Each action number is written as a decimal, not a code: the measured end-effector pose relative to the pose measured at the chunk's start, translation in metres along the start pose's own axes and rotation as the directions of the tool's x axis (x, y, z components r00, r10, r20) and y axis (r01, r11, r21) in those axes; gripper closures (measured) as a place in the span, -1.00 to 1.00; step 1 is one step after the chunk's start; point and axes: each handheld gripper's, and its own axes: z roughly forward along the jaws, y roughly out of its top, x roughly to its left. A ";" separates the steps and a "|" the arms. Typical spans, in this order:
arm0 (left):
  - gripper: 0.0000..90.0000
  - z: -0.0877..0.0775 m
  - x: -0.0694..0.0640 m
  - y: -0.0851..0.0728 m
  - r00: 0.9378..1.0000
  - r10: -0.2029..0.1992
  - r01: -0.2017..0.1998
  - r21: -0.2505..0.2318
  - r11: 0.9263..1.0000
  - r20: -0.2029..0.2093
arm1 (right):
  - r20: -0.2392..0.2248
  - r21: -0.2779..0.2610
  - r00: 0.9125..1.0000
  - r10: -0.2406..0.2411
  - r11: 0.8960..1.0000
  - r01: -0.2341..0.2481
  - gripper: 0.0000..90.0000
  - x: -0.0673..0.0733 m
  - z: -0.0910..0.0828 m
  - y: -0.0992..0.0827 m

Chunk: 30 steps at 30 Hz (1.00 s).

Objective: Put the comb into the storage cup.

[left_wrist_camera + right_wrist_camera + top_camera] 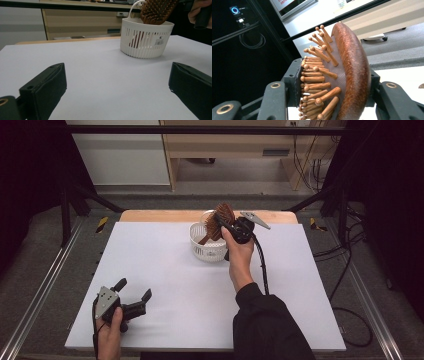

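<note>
Nearest the person, the left gripper (134,301) rests low on the white table (165,285) at its near left corner, held in the left hand (111,332). Its jaws stand wide apart with nothing between them; in the left gripper view only bare tabletop lies between the two black pads.

Farther out, past the middle of the table, the right hand (239,255) holds the right gripper (220,223) raised over the white slotted basket (207,251). Its jaws are about half closed and clamp the head of a wooden hairbrush (218,222). In the right gripper view one pad presses on the bristle side and the other on the smooth rounded back of the hairbrush (342,75), so the brush sits firmly between them.

The brush tilts, its head above the basket rim and its handle end reaching down inside the basket. The basket stands upright near the far edge, well apart from the left gripper.
</note>
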 end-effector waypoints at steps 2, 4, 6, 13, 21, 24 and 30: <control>-0.97 0.000 0.001 -0.001 1.000 -0.013 0.013 -0.005 1.000 0.002 | 0.000 0.008 1.000 -0.001 1.000 0.001 0.05 -0.001 -0.001 0.001; -0.97 0.001 0.003 -0.001 1.000 -0.021 0.021 -0.009 1.000 0.002 | 0.004 0.016 1.000 -0.011 1.000 0.011 0.03 -0.002 -0.001 0.001; -0.97 0.002 0.005 -0.001 1.000 -0.022 0.022 -0.006 1.000 -0.009 | 0.010 0.023 1.000 -0.005 1.000 0.004 0.03 -0.003 -0.001 0.002; -0.97 -0.001 0.009 0.001 0.999 -0.021 0.020 -0.017 1.000 -0.026 | 0.013 0.051 1.000 -0.005 0.999 0.004 0.00 -0.010 -0.002 0.003; -0.97 -0.004 0.013 0.001 0.999 -0.029 0.028 -0.024 0.999 -0.038 | 0.008 0.073 1.000 -0.012 0.997 0.011 -0.02 -0.013 -0.002 0.006; -0.97 -0.004 0.015 0.001 0.998 -0.037 0.036 -0.029 0.999 -0.041 | 0.005 0.084 1.000 -0.024 0.996 0.024 -0.03 -0.014 -0.004 0.006; -0.97 -0.006 0.018 0.001 0.998 -0.054 0.053 -0.036 0.998 -0.044 | 0.010 0.090 1.000 -0.028 0.996 0.027 -0.05 -0.017 -0.005 0.006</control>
